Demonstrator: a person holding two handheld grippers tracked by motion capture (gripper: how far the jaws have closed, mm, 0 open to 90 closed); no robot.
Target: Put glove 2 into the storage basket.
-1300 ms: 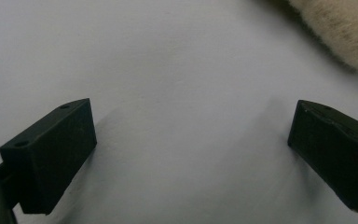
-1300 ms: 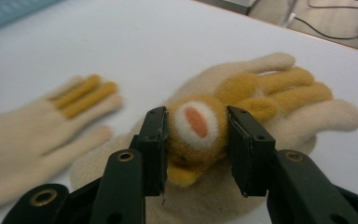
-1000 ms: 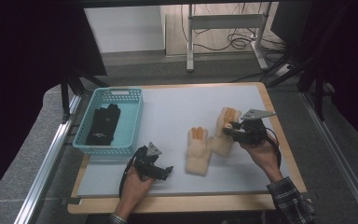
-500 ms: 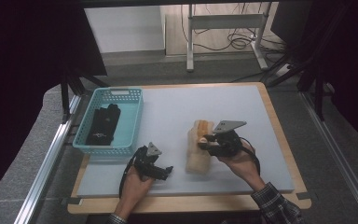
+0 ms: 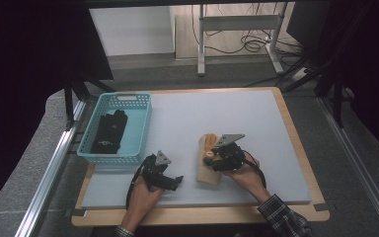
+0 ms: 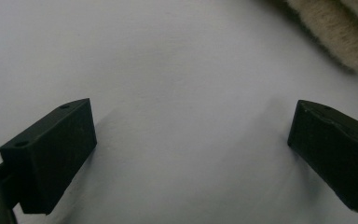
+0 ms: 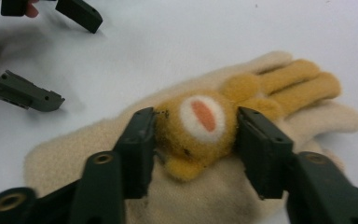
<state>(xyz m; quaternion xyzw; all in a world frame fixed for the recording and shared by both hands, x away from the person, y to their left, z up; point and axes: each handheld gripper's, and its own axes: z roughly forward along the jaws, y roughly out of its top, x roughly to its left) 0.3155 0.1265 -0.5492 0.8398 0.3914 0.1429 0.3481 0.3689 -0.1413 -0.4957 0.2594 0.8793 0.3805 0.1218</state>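
A cream glove (image 5: 208,177) lies flat on the pale mat. On top of it rests a second glove (image 7: 279,84) with orange fingers and an orange fuzzy lump bearing a white and orange patch. My right gripper (image 7: 196,123) is shut on that lump, low over the cream glove (image 7: 74,154); in the high view my right gripper (image 5: 209,157) sits mid-mat. To its left my left gripper (image 5: 176,181) rests on the mat, open with nothing between its jaws (image 6: 191,135). The cream glove's edge (image 6: 340,32) lies just beyond it.
A blue basket (image 5: 113,157) stands at the mat's left with black gloves (image 5: 109,131) inside. The mat (image 5: 237,113) lies on a wooden board with dark frame rails on both sides. My left gripper (image 7: 56,51) is close by in the right gripper view.
My right gripper has carried the orange-fingered glove leftwards from beside the cream glove to on top of it. The left gripper has stayed put.
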